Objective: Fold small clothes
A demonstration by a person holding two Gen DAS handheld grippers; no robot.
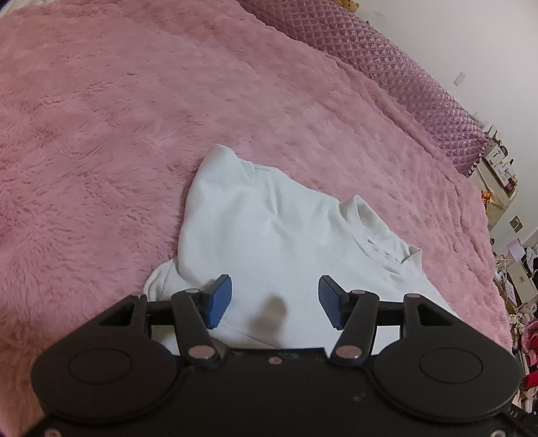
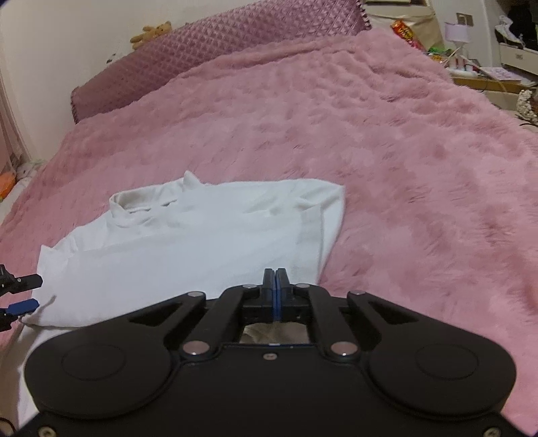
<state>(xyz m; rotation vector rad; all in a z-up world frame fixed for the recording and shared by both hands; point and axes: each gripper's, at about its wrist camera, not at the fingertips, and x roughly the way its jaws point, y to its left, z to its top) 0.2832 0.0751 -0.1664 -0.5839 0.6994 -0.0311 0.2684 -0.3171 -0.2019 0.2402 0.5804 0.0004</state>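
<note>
A small white top (image 1: 269, 235) with a raised collar lies on the pink fluffy bedspread (image 1: 117, 151), one side folded over its body. My left gripper (image 1: 275, 301) is open, its blue pads (image 1: 220, 299) spread just above the top's near edge. In the right wrist view the same white top (image 2: 188, 245) lies flat, collar to the left. My right gripper (image 2: 275, 280) is shut at the top's near right edge; whether cloth sits between its pads is hidden. The left gripper's fingers (image 2: 23, 295) show at the far left edge.
A purple quilted pillow (image 1: 403, 77) lies along the head of the bed by the wall, also seen in the right wrist view (image 2: 215, 57). A cluttered bedside table (image 2: 484, 70) and shelves stand beyond the bed's right side. A teddy bear (image 2: 151, 32) sits behind the pillow.
</note>
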